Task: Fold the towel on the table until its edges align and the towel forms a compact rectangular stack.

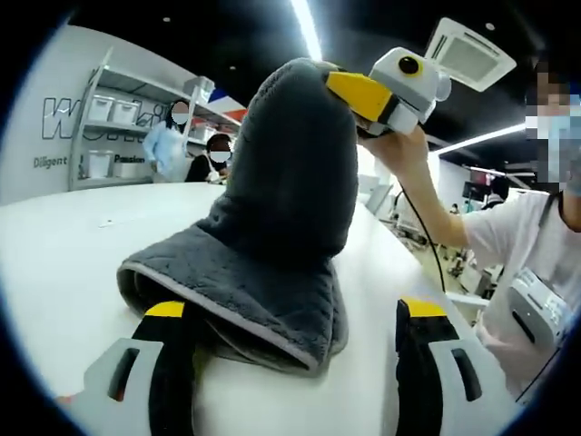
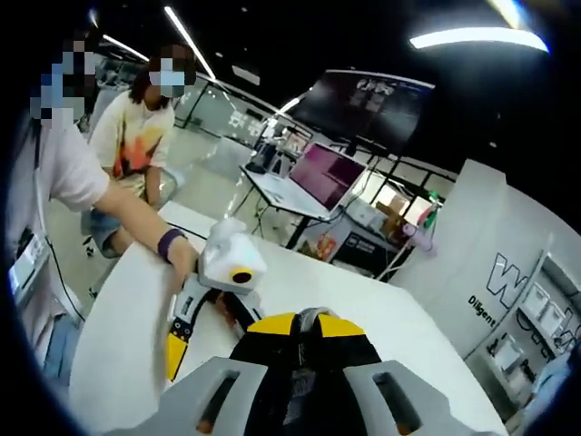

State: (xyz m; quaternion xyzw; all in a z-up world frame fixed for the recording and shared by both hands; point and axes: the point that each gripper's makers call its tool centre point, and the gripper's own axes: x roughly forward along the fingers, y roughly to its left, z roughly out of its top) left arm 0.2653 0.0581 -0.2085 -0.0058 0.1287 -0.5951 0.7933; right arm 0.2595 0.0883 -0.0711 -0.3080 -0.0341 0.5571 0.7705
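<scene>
The right gripper [image 1: 363, 98] has its jaws clamped on the top edge of the grey towel [image 1: 272, 236], lifting it into a tall peak above the white table [image 1: 64, 263] — presumably to carry that edge over for a fold. The towel's lower fold rests on the table between the jaws of the left gripper [image 1: 295, 341], which stand apart and grasp nothing — likely positioned to pin or catch the hem.
</scene>
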